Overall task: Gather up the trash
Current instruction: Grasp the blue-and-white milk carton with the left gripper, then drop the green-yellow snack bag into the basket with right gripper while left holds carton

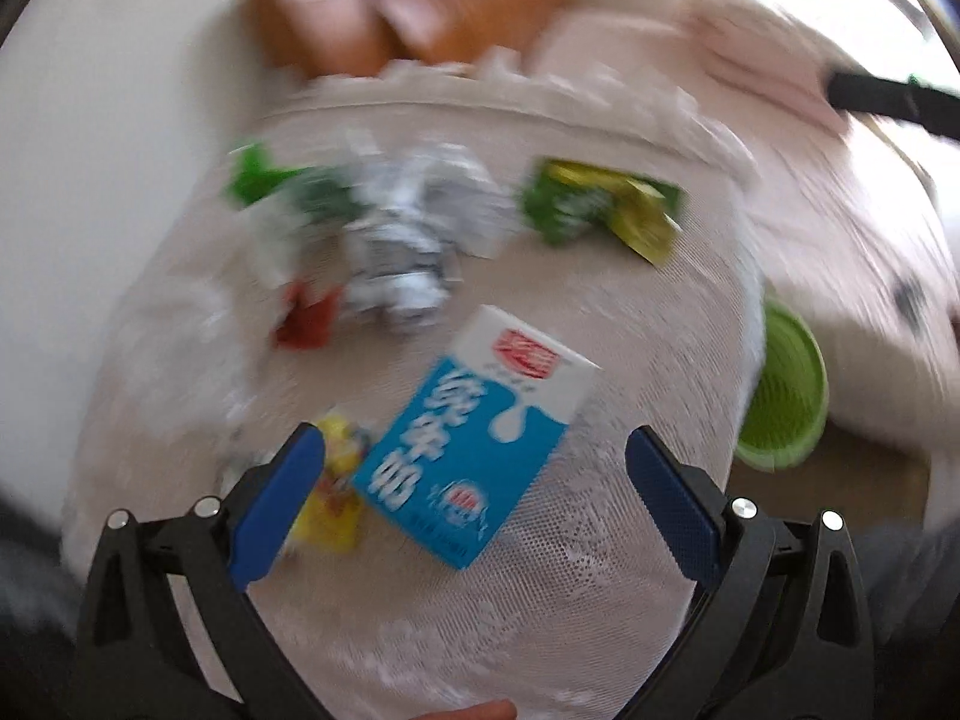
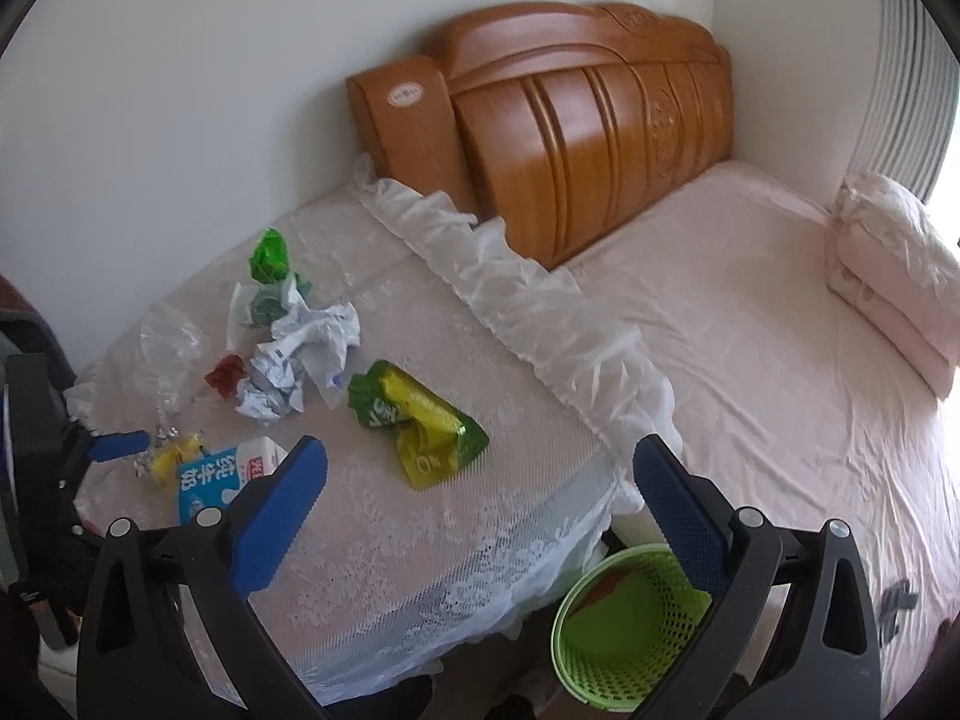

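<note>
Trash lies scattered over the lace-covered bench, which stands against the white wall with the pink bed at its 3 o'clock side and the carved wooden headboard at 1 o'clock. Folded pink bedding sits at the bed's far edge. Green mesh basket stands on the floor in the gap between bench and bed, at about 5 o'clock from the bench centre, upright, mouth open. Largest item on the bench: blue-and-white milk carton, lying flat near the 7 o'clock edge. Next, crumpled white paper near the middle, toward 10 o'clock. Green-and-yellow snack wrapper lies at 3 o'clock of the paper, apart from it. Clear plastic film at the 9 o'clock edge. Bright green wrapper at 11 o'clock, near the wall. Yellow wrapper just beside the carton, on its 9 o'clock side. Small red wrapper touches the paper's 9 o'clock edge. Left hand-held gripper: jaws spread wide, nothing held, the carton lying between the two blue pads; view heavily motion-blurred. Right hand-held gripper: jaws wide apart, empty, poised over the bench's 5 o'clock corner, the basket below its right pad.
</note>
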A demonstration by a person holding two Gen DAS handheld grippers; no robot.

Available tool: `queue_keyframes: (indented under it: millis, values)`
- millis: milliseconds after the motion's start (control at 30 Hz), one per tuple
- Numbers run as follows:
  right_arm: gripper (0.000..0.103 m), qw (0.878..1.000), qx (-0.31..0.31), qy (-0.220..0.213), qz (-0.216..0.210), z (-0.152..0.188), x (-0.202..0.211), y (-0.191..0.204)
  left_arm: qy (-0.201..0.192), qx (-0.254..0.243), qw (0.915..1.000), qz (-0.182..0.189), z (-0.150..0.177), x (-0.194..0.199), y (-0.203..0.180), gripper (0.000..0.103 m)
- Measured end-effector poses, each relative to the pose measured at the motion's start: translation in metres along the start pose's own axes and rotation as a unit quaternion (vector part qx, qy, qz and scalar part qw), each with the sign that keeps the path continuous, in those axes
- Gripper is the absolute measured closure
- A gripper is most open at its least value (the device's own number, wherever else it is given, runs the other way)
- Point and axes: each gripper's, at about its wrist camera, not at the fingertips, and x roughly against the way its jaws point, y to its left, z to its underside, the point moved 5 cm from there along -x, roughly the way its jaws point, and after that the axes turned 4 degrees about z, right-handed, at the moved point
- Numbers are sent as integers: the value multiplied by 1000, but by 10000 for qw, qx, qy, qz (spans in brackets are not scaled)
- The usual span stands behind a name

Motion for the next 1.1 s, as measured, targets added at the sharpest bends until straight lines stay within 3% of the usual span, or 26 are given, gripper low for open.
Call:
queue_keyframes:
  millis: [133,200,367,500,633,767,933,1033,1100]
  values:
    - [2,9994,-221,123,215,9,-4,-3,369,-966,9932,532,-3,-26,-8,6]
    - [2,9986,-355,188,339,15,-6,-4,528,-1270,9886,606,-4,-38,-8,6]
    - [2,9965,-573,339,509,26,-14,-1,722,-1605,9792,1007,-2,-55,-6,7]
    - [2,9952,-664,449,556,31,-20,5,806,-1391,9783,1308,-4,-65,0,12]
    - [2,9952,-661,468,551,30,-25,11,790,-1134,9801,1423,0,-70,8,37]
    - [2,9965,-522,457,469,27,-31,16,619,-1002,9845,1297,3,-65,11,37]
    - [2,9977,424,531,-72,17,-52,31,418,-626,9905,1154,5,-51,7,37]
    - [2,9896,1236,648,-345,6,-76,41,270,66,9952,937,3,-41,9,37]
    - [2,9827,1660,662,-483,0,-90,48,167,692,9930,948,1,-32,11,37]
